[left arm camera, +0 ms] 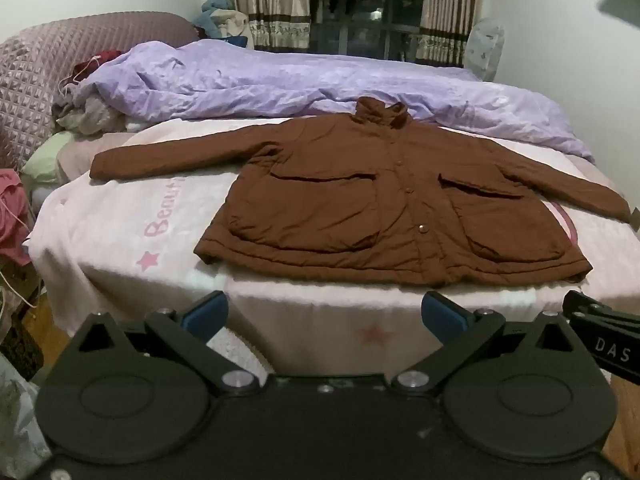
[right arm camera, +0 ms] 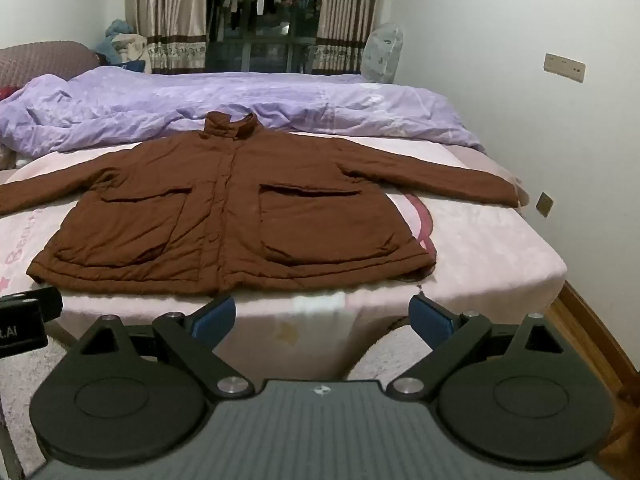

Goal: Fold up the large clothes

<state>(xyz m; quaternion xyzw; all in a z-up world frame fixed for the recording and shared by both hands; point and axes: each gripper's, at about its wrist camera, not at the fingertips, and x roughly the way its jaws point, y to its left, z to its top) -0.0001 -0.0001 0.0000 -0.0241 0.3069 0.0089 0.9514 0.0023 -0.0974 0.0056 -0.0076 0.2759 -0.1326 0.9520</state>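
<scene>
A large brown padded jacket [left arm camera: 384, 204] lies flat, front up, on a pink blanket [left arm camera: 120, 236] covering the bed. Its collar points away from me, both sleeves are spread out sideways, and its hem runs along the bed's near edge. In the right wrist view the same jacket [right arm camera: 240, 216] fills the middle. My left gripper [left arm camera: 324, 318] hovers short of the hem, jaws wide open and empty. My right gripper [right arm camera: 322, 316] also hangs before the hem, open with nothing between its blue pads [right arm camera: 214, 316].
A crumpled purple duvet [left arm camera: 280, 84] lies behind the jacket. A quilted headboard [left arm camera: 36, 76] and piled clothes [left arm camera: 84, 112] are at the left. A white wall [right arm camera: 520, 40] and wooden floor [right arm camera: 592, 328] border the bed on the right. Curtains [right arm camera: 164, 12] hang at the back.
</scene>
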